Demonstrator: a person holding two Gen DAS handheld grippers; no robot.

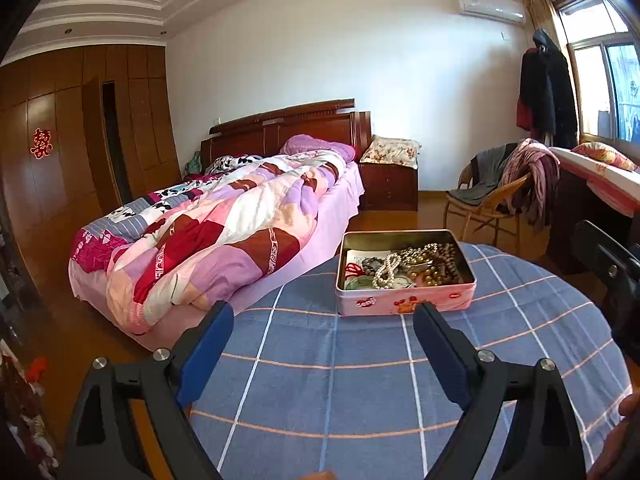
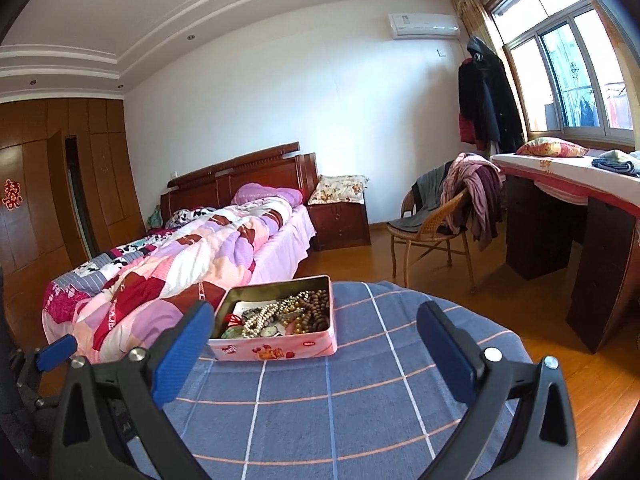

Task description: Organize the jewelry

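Left wrist view looks over a round table under a blue checked cloth (image 1: 360, 380), with the left gripper (image 1: 324, 332) held above the near part of it, its blue-padded jaws spread wide and gripping nothing. Beyond the fingertips, at the far edge of the table, sits an open pink tin (image 1: 406, 272) without a lid. Inside it lies a tangle of jewelry: a white pearl strand (image 1: 387, 270) near the middle, brown wooden beads (image 1: 444, 262) toward the right wall, a red cord (image 1: 353, 269) at the left. A bed with a patchwork quilt (image 1: 216, 224) stands just beside the table on the left, and the black body of the other tool shows at the right edge.

Right wrist view shows the right gripper (image 2: 316, 334) likewise above the cloth, jaws wide apart and empty. The tin lies ahead and slightly left, close to the left fingertip (image 2: 184, 344). A wicker chair (image 2: 436, 220) draped with clothes stands on the wood floor further back
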